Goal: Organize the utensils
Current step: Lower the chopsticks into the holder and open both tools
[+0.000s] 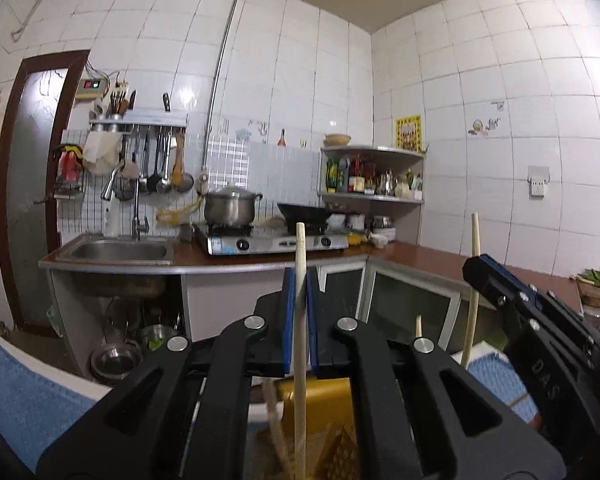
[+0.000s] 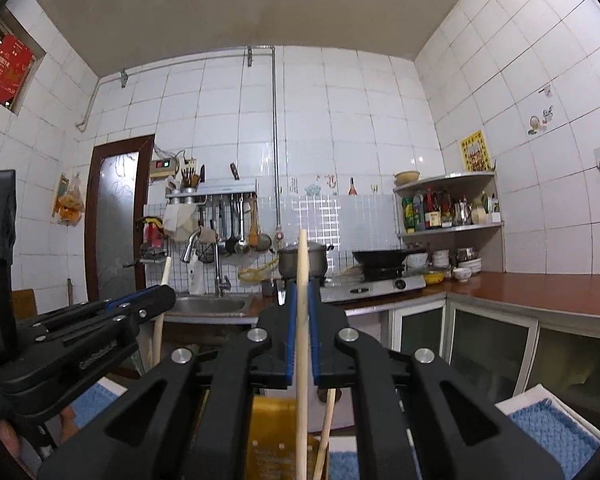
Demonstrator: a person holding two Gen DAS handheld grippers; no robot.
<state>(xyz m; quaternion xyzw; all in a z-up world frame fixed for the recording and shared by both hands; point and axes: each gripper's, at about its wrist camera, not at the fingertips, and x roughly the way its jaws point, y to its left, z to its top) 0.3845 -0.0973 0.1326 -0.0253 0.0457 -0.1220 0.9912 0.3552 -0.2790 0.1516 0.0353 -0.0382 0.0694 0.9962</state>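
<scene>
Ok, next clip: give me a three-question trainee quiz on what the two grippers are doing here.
1. True or false: the left gripper is shut on an upright chopstick.
2. What does the right gripper hold? A) ladle B) chopstick C) nothing
3. Fill in: below both grippers stands a yellow ____, with another chopstick in it.

Key: 1 true; 2 B; 3 holder.

Home kitchen: tiled walls [image 1: 308, 60], sink [image 1: 120, 250], gas stove [image 1: 276, 242], hanging ladles [image 2: 236, 228].
</scene>
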